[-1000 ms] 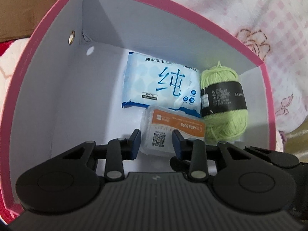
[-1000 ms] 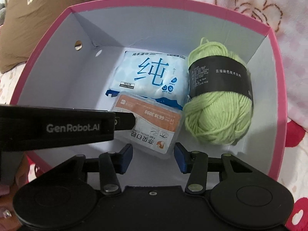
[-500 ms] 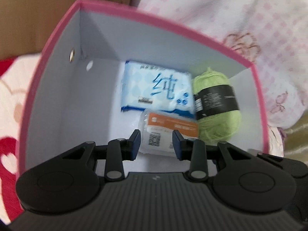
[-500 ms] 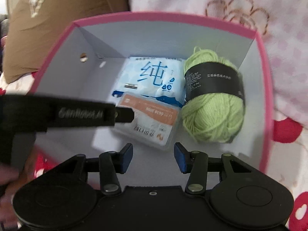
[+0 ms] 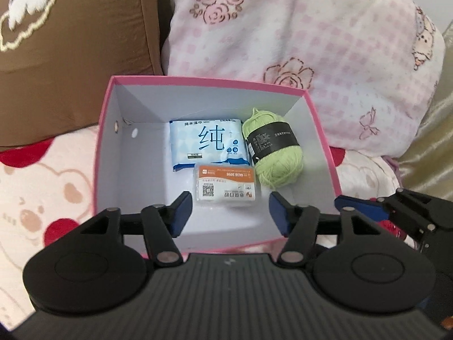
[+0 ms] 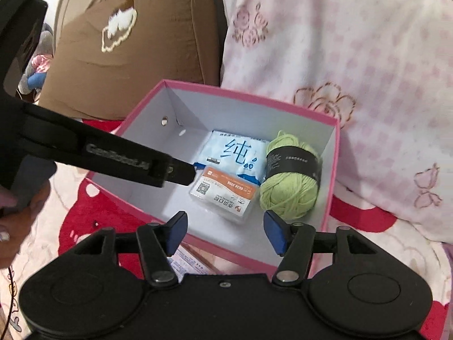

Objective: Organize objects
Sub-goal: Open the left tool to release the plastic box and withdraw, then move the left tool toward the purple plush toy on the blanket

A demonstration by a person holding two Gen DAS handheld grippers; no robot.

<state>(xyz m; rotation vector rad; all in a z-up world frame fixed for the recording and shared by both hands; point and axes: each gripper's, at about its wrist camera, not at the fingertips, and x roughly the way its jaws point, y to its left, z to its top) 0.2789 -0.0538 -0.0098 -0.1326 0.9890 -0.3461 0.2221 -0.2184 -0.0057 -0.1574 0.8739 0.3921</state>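
**Both my grippers held empty above a pink box**

My left gripper (image 5: 230,212) has its fingers spread wide and holds nothing; my right gripper (image 6: 225,232) is likewise spread and empty; below sits the pink box (image 5: 105,130) on a blanket (image 5: 36,187); inside, a wet-wipes pack (image 5: 208,144) lies at the back, a green yarn ball (image 5: 276,155) touches its right side, and a small orange-labelled case (image 5: 225,184) lies in front.

Wipes pack (image 6: 232,153) partly behind floss box (image 6: 223,195)
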